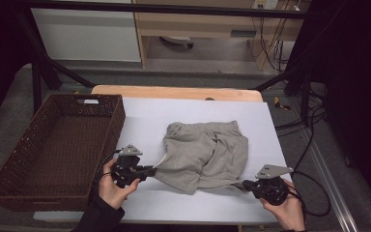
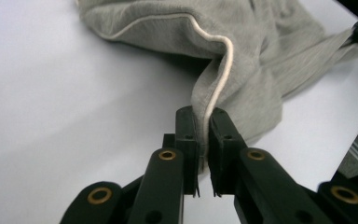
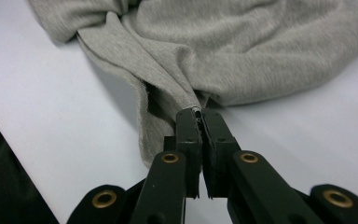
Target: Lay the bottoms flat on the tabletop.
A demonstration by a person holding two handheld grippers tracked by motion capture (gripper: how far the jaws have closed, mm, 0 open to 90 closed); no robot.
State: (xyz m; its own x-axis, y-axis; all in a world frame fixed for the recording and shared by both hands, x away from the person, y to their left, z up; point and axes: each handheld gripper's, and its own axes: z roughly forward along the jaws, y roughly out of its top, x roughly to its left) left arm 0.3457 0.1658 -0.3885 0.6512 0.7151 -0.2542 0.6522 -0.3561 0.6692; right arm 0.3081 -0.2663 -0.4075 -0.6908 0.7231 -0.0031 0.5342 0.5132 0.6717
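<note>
- Both grippers pinch the grey shorts (image 1: pixel 205 154) on the white table (image 1: pixel 140 121).
- Left gripper (image 1: pixel 150 170) clamps the piped hem (jaws nearly together).
- Right gripper (image 1: pixel 246 184) is closed tight on a stretched corner.

My rig: matte black two-jaw left gripper (image 1: pixel 150 170) and right gripper (image 1: pixel 247 184), brass-ringed pivot screws, grey three-cornered top plates, black cables, dark sleeve

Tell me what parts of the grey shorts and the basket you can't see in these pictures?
- Grey shorts: the underside is hidden against the white sheet, and folds cover the inner layers in the high view.
- Pinched cloth: the left claw and right claw cover it in their own gripper views.
- Shorts' top: cut off by the upper edge in both gripper views.
- Wicker basket: its near wall's inner side faces away in the high view.
</note>
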